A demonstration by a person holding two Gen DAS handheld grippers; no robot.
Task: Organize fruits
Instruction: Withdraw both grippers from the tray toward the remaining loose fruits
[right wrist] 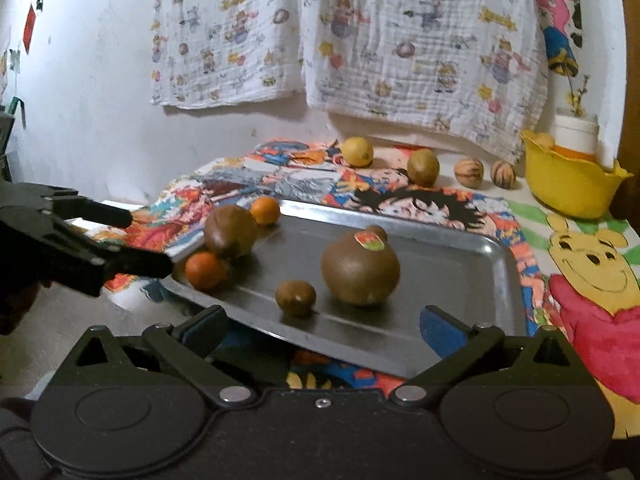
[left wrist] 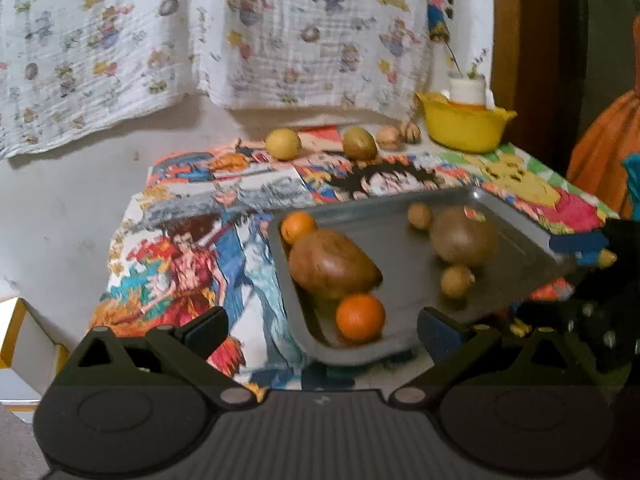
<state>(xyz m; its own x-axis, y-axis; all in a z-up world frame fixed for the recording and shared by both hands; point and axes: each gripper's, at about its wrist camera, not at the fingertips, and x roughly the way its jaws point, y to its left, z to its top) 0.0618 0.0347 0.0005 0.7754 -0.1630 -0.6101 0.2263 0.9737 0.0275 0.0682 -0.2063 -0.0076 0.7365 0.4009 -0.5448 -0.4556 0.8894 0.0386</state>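
Note:
A metal tray (left wrist: 404, 332) (right wrist: 460, 248) lies on the cartoon-print tablecloth. It holds two big brown fruits (left wrist: 332, 264) (right wrist: 360, 270), two oranges (left wrist: 360, 317) (right wrist: 205, 270) and small brown fruits (right wrist: 296, 298). My left gripper (left wrist: 322, 326) is open, its fingers straddling the tray's near corner; it shows in the right wrist view (right wrist: 150, 240) at the tray's left corner. My right gripper (right wrist: 324, 324) is open over the tray's near edge. A lemon (right wrist: 357, 152), a green-brown fruit (right wrist: 423, 167) and two walnuts (right wrist: 469, 173) sit at the back.
A yellow bowl (right wrist: 572, 188) with a white jar (right wrist: 575, 133) behind it stands at the back right. A printed cloth (right wrist: 360, 40) hangs on the wall. The table's left edge drops off near the tray. An orange fabric (left wrist: 600, 148) hangs at the right.

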